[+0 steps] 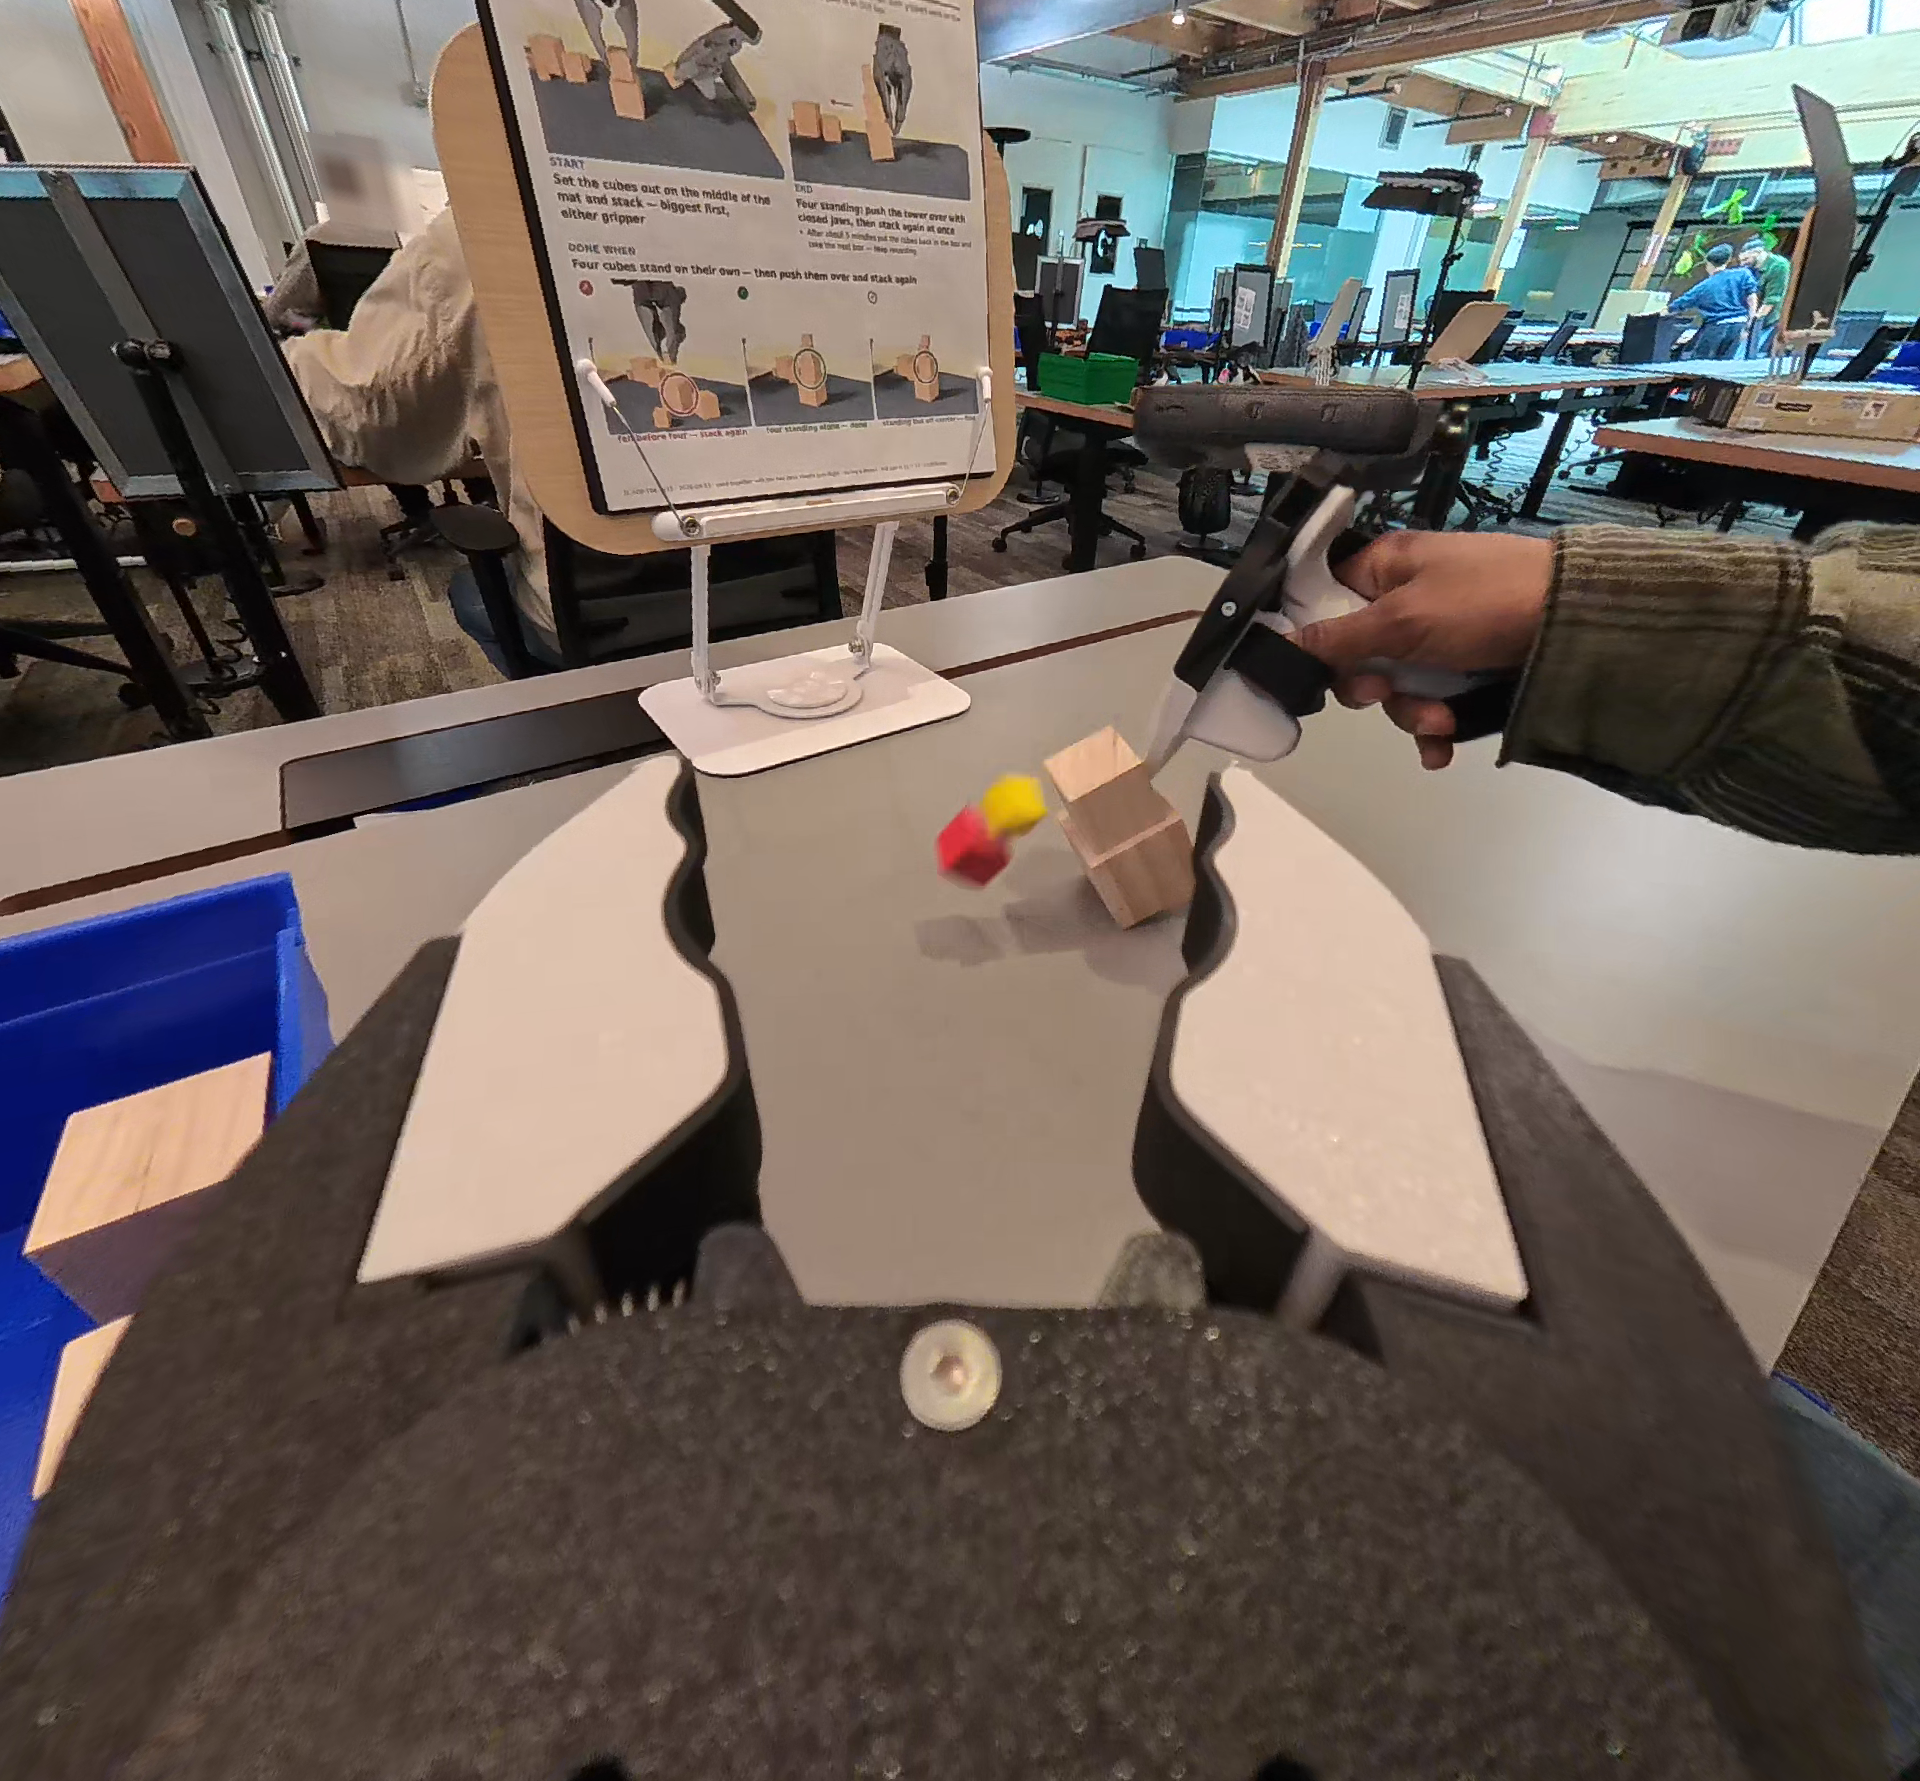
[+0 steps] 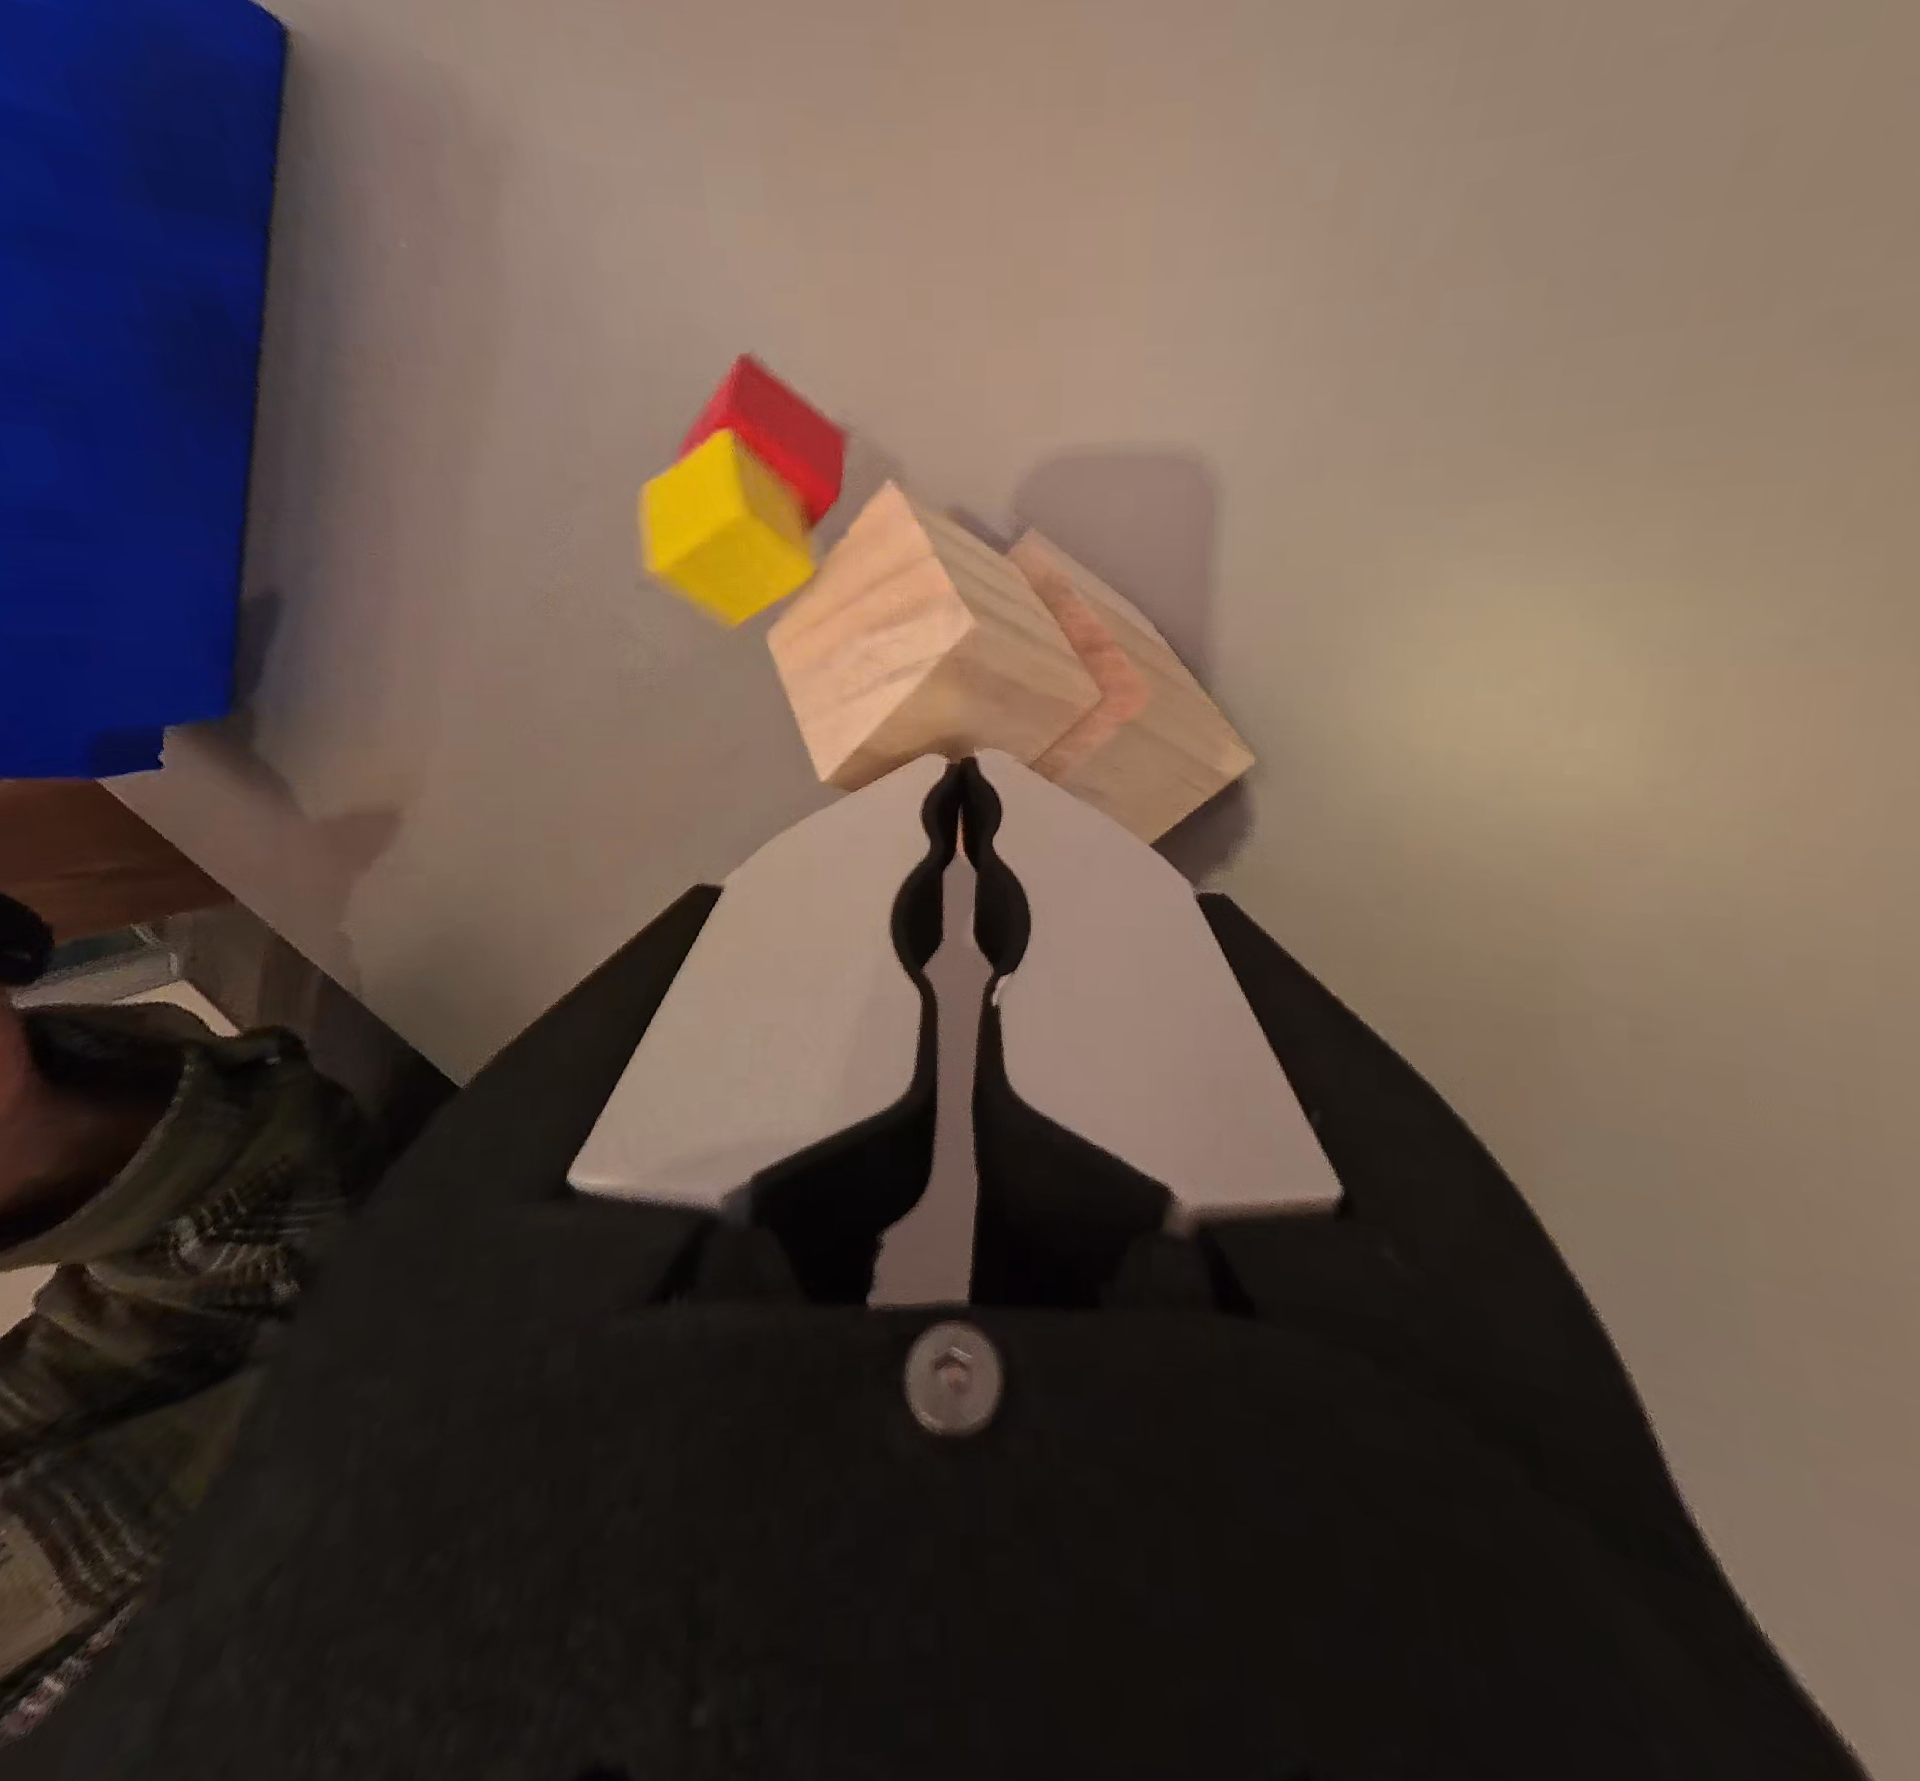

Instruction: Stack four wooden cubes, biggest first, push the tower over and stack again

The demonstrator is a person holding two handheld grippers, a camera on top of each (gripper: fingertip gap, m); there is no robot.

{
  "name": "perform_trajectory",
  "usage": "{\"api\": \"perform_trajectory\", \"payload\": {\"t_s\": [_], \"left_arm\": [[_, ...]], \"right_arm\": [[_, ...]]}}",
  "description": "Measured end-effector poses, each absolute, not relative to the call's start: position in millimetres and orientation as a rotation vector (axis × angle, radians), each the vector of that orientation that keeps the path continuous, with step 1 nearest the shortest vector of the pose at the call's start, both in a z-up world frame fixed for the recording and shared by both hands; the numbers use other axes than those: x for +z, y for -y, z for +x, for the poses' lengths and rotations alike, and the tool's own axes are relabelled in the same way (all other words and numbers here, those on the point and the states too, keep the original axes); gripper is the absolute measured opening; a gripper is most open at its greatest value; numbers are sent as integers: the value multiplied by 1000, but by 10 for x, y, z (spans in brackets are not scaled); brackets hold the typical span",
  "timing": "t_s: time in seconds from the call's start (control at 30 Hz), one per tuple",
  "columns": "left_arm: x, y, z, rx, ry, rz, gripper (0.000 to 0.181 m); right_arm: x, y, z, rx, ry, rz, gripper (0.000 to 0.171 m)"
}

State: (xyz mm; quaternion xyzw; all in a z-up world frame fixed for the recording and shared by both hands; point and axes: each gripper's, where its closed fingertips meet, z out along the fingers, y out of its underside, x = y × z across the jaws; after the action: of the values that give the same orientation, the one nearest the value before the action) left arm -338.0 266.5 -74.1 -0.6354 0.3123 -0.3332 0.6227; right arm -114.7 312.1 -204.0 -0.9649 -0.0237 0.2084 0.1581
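Two plain wooden cubes lean over to the left on the grey table: the lower, bigger one (image 1: 1138, 864) (image 2: 1143, 734) and the one above it (image 1: 1096, 760) (image 2: 925, 640). A small yellow cube (image 1: 1013, 801) (image 2: 722, 531) and a small red cube (image 1: 971, 843) (image 2: 779, 427) are blurred and off the stack, to its left, above their shadows. My right gripper (image 2: 961, 770) (image 1: 1158, 755) is shut and empty, its tips touching the upper wooden cube. My left gripper (image 1: 948, 786) is open and empty, held back from the cubes.
A blue bin (image 1: 145, 973) (image 2: 114, 329) stands at the left with more wooden cubes (image 1: 145, 1149) in it. An instruction sheet on a stand (image 1: 805, 708) is behind the cubes. The table's right edge (image 1: 1766, 1212) is near. The tips of one gripper are about 25 cm away from the tips of the other.
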Motion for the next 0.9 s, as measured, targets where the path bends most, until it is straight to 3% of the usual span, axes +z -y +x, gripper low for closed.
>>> {"api": "perform_trajectory", "payload": {"t_s": [0.5,0.9], "left_arm": [[-733,-2615,-3299,-782,-743,-1452,89],[-719,-2605,-3322,-785,-759,-1443,89]], "right_arm": [[-1880,-3246,-1279,631,160,-2748,0],[-1353,-3167,-1143,542,215,-2624,0]]}}
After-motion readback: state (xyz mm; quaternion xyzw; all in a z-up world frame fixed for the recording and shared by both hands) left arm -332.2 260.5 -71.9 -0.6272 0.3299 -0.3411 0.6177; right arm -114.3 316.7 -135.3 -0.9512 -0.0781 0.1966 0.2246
